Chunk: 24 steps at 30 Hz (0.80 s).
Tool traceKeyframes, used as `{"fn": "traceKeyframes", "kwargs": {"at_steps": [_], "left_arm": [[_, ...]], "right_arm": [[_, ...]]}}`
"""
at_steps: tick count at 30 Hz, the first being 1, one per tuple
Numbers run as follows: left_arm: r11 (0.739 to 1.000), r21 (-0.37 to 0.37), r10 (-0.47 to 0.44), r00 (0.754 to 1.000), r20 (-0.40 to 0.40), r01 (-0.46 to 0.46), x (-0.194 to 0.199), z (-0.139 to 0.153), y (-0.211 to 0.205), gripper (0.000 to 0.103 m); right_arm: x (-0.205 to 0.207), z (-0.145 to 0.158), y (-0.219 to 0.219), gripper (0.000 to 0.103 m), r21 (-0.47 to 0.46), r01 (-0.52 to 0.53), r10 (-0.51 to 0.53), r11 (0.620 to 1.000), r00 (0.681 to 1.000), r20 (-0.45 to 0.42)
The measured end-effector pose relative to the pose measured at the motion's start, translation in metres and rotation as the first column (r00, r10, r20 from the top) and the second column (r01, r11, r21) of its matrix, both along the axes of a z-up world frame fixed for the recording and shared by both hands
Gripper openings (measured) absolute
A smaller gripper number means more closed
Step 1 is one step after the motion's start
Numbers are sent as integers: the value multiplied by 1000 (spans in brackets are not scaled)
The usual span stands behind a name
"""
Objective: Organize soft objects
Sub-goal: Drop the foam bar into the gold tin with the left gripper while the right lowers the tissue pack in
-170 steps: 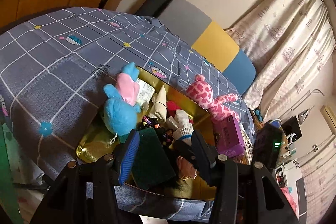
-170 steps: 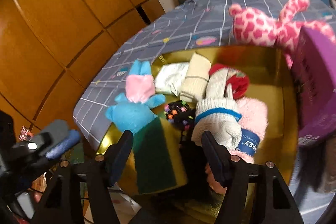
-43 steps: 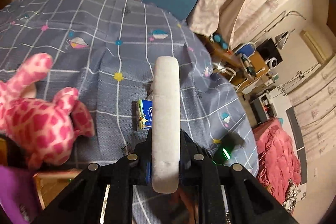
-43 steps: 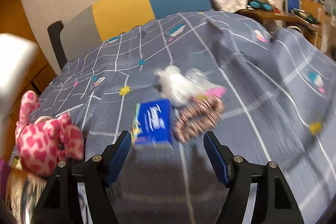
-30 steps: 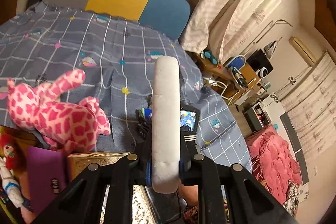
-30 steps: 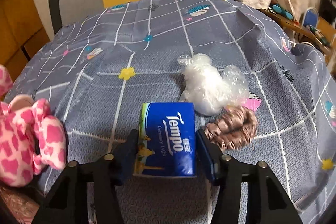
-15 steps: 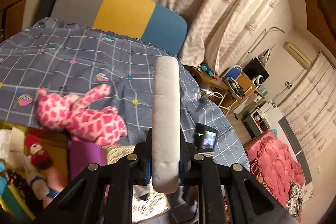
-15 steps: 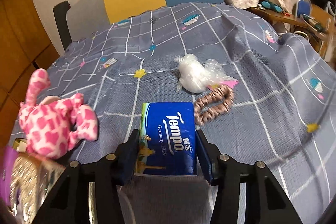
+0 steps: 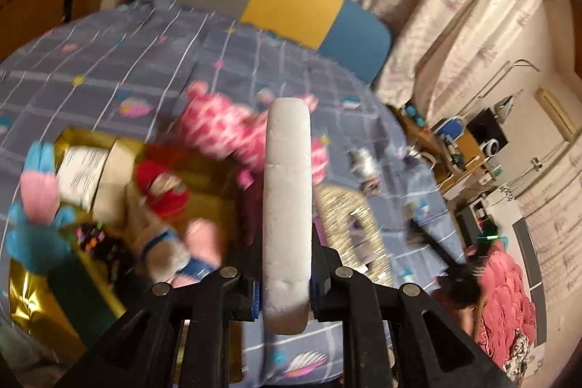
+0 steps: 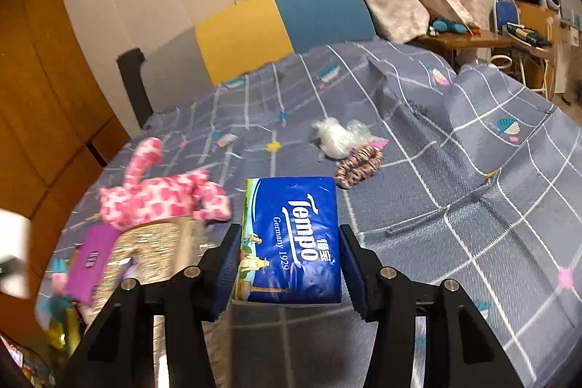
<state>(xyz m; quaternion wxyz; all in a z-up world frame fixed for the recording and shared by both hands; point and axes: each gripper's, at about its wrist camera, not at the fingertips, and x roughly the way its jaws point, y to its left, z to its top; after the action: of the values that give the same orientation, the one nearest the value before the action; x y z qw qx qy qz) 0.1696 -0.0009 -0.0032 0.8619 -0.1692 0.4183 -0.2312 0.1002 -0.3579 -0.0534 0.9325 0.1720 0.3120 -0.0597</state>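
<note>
Holding blue tissue pack (image 10: 291, 239) by long sides, right hand-held gripper (image 10: 289, 264) above bed (image 10: 454, 206); pack likely light, squashy, slick. Left hand-held gripper (image 9: 287, 286) clamped on white foam pad (image 9: 287, 206); gold box (image 9: 32, 290) at bed's near edge.

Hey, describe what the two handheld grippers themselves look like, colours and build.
Both look alike. The left gripper and the right gripper have black angular plastic frames with triangular cut-outs and round silver bolt heads at the joints. The jaws carry blue pads on their inner faces. No cables, markings or sleeves show.
</note>
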Motion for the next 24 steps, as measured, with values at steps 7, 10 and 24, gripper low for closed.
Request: {"fn": "traceKeyframes", "kwargs": {"at_steps": [7,10,24], "left_arm": [[998,64,28,990,-136,-20,16,-60,21,17],[995,97,24,983,-185,-6,35,-81,19,17],[996,15,87,957,-277,-86,93,-115,26,53]], "right_arm": [[-39,24,37,53,28,-46,43,999,996,84],[-51,29,52,53,40,-67,62,997,992,105],[-72,31,125,53,34,-200,196,979,975,107]]}}
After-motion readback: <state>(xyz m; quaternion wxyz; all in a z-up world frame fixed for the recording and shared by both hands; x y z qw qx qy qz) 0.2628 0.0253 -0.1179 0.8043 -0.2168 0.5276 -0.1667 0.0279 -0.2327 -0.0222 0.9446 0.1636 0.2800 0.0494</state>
